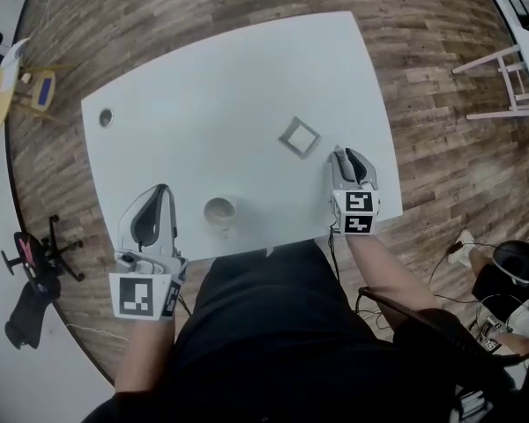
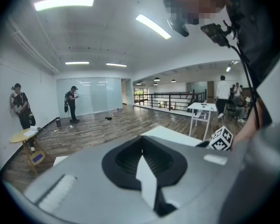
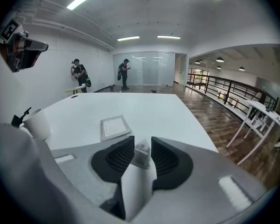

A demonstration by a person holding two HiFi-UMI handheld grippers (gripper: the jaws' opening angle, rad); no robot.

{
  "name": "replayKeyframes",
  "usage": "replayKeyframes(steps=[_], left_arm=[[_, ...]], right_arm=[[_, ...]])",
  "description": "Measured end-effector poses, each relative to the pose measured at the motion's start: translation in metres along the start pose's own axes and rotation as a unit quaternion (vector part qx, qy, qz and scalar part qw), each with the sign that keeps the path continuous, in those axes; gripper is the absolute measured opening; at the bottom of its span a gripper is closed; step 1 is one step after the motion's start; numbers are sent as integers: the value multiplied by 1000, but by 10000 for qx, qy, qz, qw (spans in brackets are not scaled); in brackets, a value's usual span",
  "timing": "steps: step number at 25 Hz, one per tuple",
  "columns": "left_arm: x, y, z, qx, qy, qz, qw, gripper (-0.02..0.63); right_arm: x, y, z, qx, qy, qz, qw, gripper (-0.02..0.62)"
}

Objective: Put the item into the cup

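Observation:
A white cup [image 1: 219, 214] stands near the table's front edge; in the right gripper view the cup [image 3: 37, 124] is at the far left. A flat square white tray [image 1: 299, 137] lies right of centre, just beyond my right gripper [image 1: 342, 154]. In the right gripper view a small clear packet [image 3: 141, 154] sits between the jaws of my right gripper [image 3: 141, 146]. The jaws stand slightly apart and a thin gap shows beside the packet, with the tray [image 3: 115, 126] ahead. My left gripper [image 1: 161, 189] hovers left of the cup. Its pads meet in the left gripper view [image 2: 141, 149], with nothing between them.
The white table [image 1: 203, 77] has a round hole [image 1: 105, 117] at its far left corner. Wooden floor surrounds it. A small yellow side table [image 1: 9, 82] stands far left and a white stool [image 1: 511, 77] far right. People stand far off by the back wall.

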State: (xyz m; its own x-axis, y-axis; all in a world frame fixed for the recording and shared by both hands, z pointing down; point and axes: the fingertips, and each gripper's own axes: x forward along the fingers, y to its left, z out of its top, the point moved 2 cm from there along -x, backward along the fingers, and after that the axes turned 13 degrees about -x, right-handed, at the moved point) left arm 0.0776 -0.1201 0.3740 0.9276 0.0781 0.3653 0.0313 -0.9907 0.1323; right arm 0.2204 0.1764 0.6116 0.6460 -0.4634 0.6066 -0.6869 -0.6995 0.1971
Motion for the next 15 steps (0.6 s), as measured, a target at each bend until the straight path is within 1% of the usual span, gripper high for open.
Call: replayKeyframes(steps=[9, 13, 15], left_arm=[[-5, -3, -4, -50, 112, 108, 9999, 2], [-14, 6, -5, -49, 113, 217, 9997, 2], [-17, 9, -5, -81, 90, 278, 9995, 2]], right_arm=[[6, 2, -10, 141, 173, 170, 9996, 109], [12, 3, -9, 162, 219, 181, 9995, 109], [13, 4, -9, 177, 248, 189, 9994, 98]])
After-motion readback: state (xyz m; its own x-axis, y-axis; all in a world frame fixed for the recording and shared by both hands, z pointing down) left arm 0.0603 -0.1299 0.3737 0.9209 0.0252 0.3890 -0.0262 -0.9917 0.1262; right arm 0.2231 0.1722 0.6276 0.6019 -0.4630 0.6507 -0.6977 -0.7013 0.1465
